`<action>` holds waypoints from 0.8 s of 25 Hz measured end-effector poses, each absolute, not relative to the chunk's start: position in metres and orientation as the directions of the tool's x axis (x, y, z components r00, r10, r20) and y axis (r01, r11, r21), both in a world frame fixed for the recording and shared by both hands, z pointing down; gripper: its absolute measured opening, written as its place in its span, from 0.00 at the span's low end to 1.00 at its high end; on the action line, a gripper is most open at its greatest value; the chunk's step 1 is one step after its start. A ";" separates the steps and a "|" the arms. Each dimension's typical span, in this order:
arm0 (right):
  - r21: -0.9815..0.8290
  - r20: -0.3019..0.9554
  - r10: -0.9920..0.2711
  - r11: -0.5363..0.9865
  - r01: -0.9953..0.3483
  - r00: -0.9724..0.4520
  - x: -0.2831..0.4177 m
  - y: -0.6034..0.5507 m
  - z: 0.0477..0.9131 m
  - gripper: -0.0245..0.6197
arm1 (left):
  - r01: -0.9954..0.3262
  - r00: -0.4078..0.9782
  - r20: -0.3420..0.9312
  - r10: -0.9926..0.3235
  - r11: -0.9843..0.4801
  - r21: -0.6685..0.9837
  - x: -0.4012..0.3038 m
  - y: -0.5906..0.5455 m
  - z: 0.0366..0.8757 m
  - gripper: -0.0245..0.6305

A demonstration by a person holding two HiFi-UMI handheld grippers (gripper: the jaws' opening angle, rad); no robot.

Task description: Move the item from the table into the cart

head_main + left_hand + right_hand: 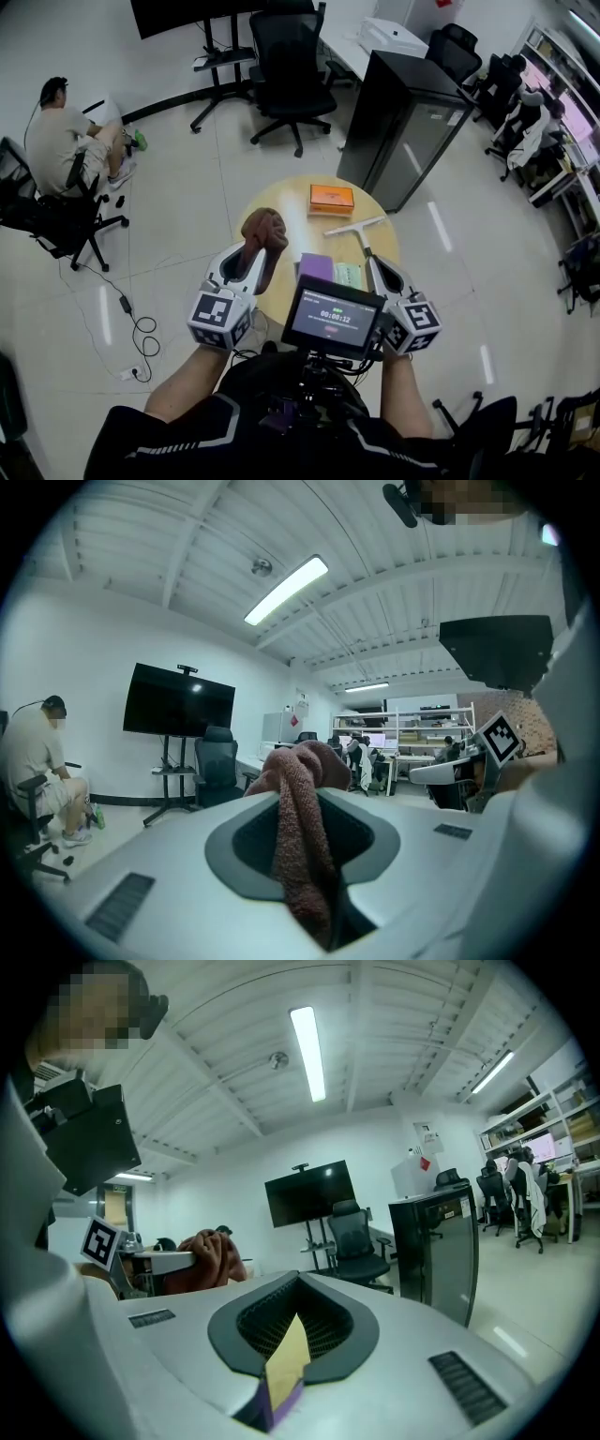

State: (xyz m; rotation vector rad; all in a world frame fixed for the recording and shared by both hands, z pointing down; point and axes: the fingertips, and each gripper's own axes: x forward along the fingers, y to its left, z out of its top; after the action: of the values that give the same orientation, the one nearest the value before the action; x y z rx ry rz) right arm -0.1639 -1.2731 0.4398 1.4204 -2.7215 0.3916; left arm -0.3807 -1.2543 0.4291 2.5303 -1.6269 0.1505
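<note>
The left gripper, held about level above the near edge of a round wooden table, is clenched on a reddish-brown towel. Its jaws stand partly apart with the cloth pinched between the pads. In the left gripper view the towel runs as a twisted strip along the gap between the jaws. Its long axis points away from the person, and it ends in a bunched knot that bulges up and out past the jaw tips. From the head view that bunched end hangs in the air over the table's left side, clear of the tabletop.

The right gripper is clamped tight on a thin yellow-and-purple piece. The piece stands on edge in the closed gap, yellow face showing and purple along the lower edge. Its long axis lies along the jaws, with a pointed corner toward the tips. The head view does not show this piece clearly.

On the table lie an orange box toward the far side and a white T-shaped squeegee, its handle running toward the right gripper. A purple pad and a pale green packet show at the near edge, between the two grippers. A black cabinet stands beyond the table.
</note>
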 end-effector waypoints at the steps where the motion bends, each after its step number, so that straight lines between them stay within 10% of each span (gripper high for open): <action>1: -0.199 0.156 -0.803 0.544 -0.815 -0.575 -0.164 -1.273 0.438 0.04 | -0.908 0.418 0.150 -0.896 -0.415 0.053 -0.380 -1.255 0.428 0.18; 20: -0.144 0.136 -0.917 0.356 -0.923 -0.374 -0.106 -1.236 0.443 0.04 | -0.742 0.669 0.091 -0.737 -0.668 0.045 -0.299 -1.266 0.433 0.18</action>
State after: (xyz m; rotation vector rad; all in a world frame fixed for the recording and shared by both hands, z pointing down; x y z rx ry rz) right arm -0.1064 -1.2355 0.4433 1.7386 -2.5601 0.3050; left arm -0.2988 -1.2658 0.4334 2.7980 -1.2424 0.0991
